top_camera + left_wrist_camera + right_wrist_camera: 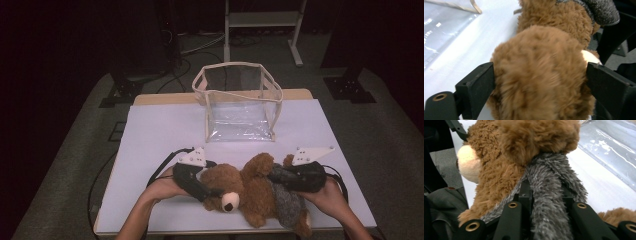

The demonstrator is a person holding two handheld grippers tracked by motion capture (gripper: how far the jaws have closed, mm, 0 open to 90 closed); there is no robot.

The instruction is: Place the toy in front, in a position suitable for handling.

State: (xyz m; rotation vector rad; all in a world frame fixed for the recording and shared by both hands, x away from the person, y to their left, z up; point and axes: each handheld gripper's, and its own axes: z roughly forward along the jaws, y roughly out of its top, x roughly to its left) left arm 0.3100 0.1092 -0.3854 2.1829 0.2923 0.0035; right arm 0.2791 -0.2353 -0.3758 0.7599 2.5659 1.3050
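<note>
Brown plush teddy bear lies lengthwise across bench, clear plastic bag beyond. Left gripper jaws wide, straddling head; right gripper clamped on grey fuzzy garment.

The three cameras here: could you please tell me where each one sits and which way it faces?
High view: fixed above the person's side, looking forward and down on the table, the teddy bear and the clear bag; both forearms enter from below.
Left gripper view: rides the left gripper, looking along its jaws, which flank the bear's head.
Right gripper view: rides the right gripper, looking along jaws pinching the bear's grey garment.
Both gripper views share the bear's cream muzzle and the bag.
</note>
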